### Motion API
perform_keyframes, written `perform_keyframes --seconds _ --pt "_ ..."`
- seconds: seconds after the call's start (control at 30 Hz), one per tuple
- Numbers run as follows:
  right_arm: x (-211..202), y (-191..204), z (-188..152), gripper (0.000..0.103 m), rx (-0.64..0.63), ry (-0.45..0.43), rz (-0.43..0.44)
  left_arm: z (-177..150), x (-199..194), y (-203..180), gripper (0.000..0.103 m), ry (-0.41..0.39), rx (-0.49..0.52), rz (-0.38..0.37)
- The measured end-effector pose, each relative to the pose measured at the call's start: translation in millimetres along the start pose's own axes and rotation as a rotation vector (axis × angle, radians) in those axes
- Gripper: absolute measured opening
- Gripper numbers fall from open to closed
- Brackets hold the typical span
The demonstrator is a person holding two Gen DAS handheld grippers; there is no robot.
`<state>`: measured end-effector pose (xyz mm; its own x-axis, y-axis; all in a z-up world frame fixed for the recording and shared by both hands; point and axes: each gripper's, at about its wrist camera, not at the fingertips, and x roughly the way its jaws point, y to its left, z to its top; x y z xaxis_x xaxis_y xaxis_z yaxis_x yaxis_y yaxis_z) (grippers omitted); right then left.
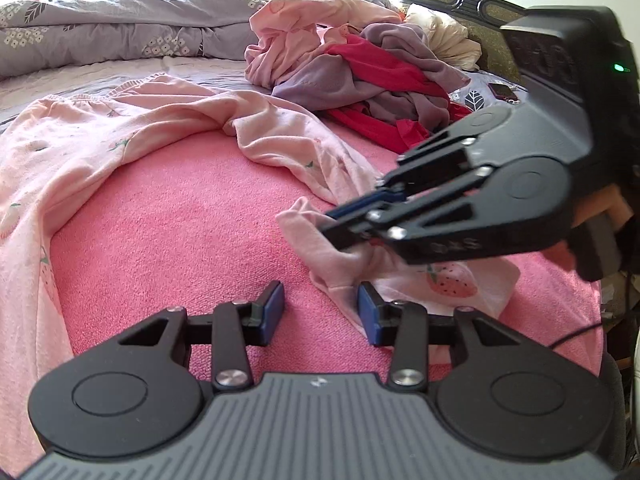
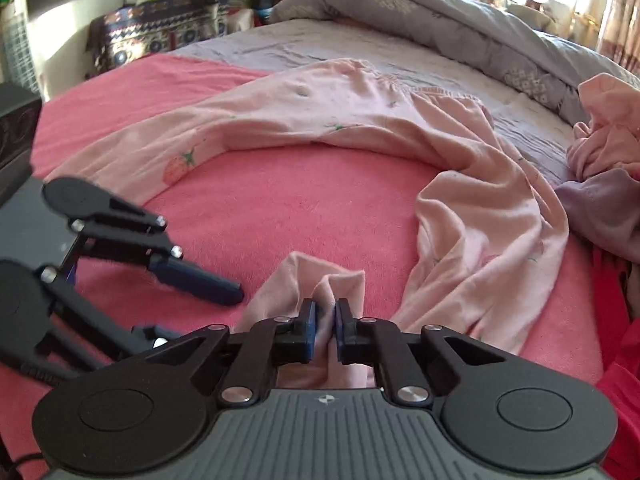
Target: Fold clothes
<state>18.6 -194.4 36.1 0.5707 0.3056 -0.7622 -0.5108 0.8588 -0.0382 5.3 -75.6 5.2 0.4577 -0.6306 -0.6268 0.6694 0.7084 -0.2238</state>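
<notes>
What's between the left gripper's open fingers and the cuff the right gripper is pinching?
Only bare pink towel; the left wrist view shows the left gripper just short of the pajama cuff held by the right gripper.

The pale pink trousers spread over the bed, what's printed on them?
Small strawberries with green leaves on the pale pink trousers; clearest in the right wrist view.

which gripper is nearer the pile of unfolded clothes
Right. The right gripper reaches toward the clothes pile, pinching the pink pants' cuff; the left gripper sits farther back, open over the pink towel.
</notes>
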Motion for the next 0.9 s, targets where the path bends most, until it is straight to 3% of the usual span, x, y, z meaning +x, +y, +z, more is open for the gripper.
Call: perform_keyframes --seconds 0.13,0.3,0.37,0.47,0.5,0.53,0.67,0.7,0.73,0.83,0.9 --pt "2 -9 6 0.008 0.065 -0.058 -0.028 0 -1 5 0.05 -0.003 -0.025 -0.019" --pt "-25 -26 7 0.008 0.139 -0.194 -0.044 0 -1 7 0.05 -0.005 -0.035 -0.028" --pt "-35 -34 10 0.009 0.151 -0.21 -0.041 0 -1 7 0.051 -0.005 -0.036 -0.029" --pt "-40 -43 6 0.029 0.147 -0.159 0.034 0 -1 9 0.051 -0.007 -0.046 -0.035" --pt "-38 -42 3 0.046 0.132 -0.136 0.039 0 -2 10 0.051 -0.008 -0.052 -0.039" --pt "-35 -38 0 0.054 0.107 -0.111 0.047 1 -2 10 0.051 -0.01 -0.058 -0.043" --pt "-11 -22 -6 0.054 0.047 -0.033 0.096 1 -1 13 0.053 -0.011 -0.07 -0.057" --pt "-3 -20 -4 0.043 0.064 -0.023 0.092 1 -1 12 0.054 -0.012 -0.066 -0.058" --pt "4 -17 -3 0.024 0.095 -0.016 0.076 1 -2 12 0.054 -0.015 -0.065 -0.058" --pt "-9 -14 1 0.019 0.148 -0.082 0.064 0 -5 17 0.056 -0.036 -0.091 -0.076" --pt "-32 -15 3 0.018 0.166 -0.145 0.046 1 -10 25 0.068 -0.062 -0.135 -0.095"
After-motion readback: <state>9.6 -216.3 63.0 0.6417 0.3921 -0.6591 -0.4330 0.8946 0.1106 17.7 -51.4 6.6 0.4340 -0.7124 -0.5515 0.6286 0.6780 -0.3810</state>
